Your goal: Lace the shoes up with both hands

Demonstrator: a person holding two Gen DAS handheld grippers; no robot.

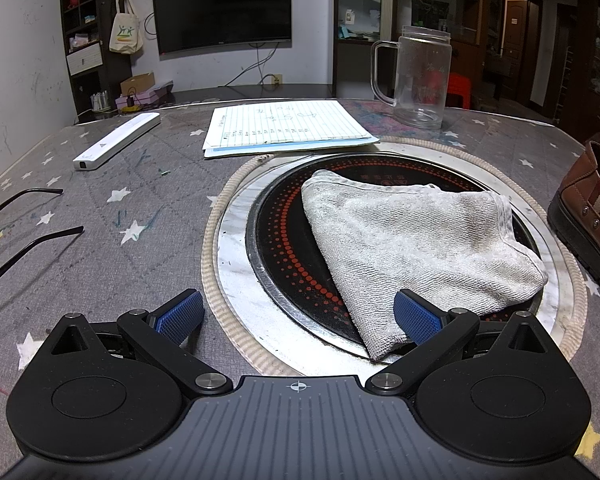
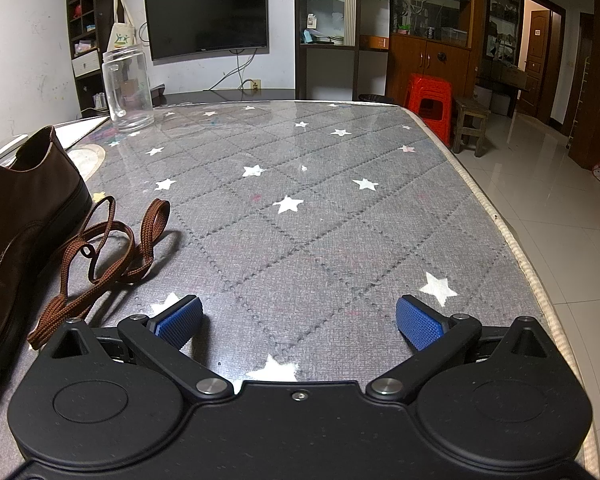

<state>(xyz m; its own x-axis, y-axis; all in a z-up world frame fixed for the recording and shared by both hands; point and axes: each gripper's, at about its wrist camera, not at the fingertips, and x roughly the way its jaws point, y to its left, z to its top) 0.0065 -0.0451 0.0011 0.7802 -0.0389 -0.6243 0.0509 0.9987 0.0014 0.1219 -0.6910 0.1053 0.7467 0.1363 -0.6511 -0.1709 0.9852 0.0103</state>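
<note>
A dark TV (image 2: pixel 206 15) is being held up on the white wall (image 1: pixel 16 60). Shelves (image 2: pixel 428 4) are being filled with small things. A red stool (image 2: pixel 429 100) is being kept on the shiny tile floor (image 2: pixel 540 208), near a brown door (image 2: pixel 537 56).

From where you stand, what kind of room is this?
Most likely a home living or dining room: a wall-mounted TV, glass-fronted cabinets, and a table with a built-in hotplate. A brown shoe sits there.

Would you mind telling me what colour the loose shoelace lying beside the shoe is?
The shoelace is brown, close to the shoe's leather; the right wrist view shows it best.
</note>
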